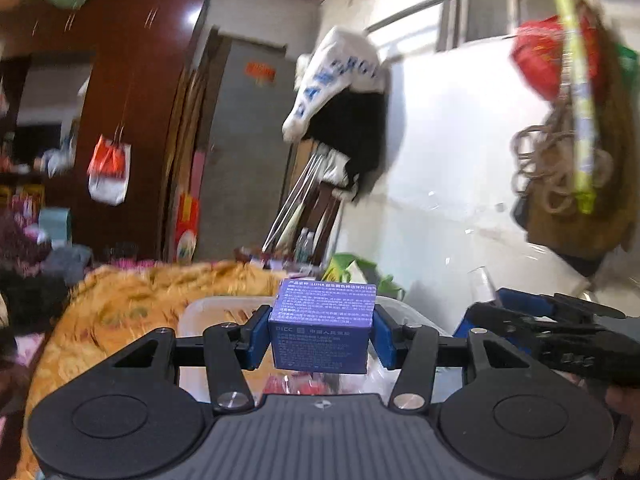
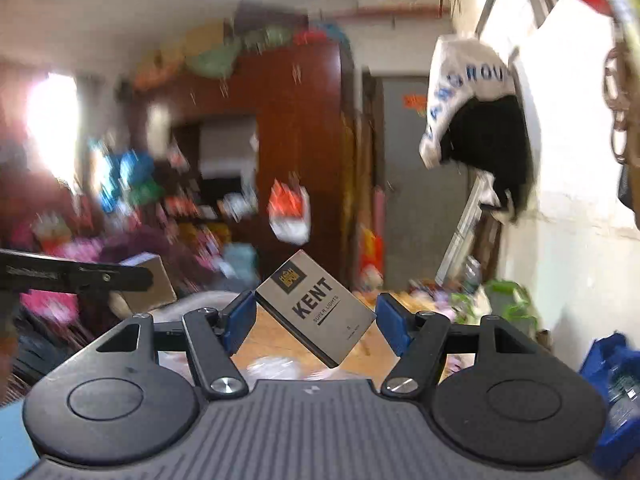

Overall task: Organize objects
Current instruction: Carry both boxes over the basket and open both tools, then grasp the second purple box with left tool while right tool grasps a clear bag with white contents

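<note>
My left gripper is shut on a small purple-blue box with white print, held level above a clear plastic bin. The right gripper shows at the right edge of the left wrist view. In the right wrist view my right gripper is shut on a grey KENT cigarette pack, gripped corner to corner and tilted diagonally in the air. The left gripper shows at the left edge of that view.
A bed with a yellow patterned blanket lies under the bin. A dark red wardrobe, a grey door, hanging clothes and a white wall stand behind. A blue container sits at the right.
</note>
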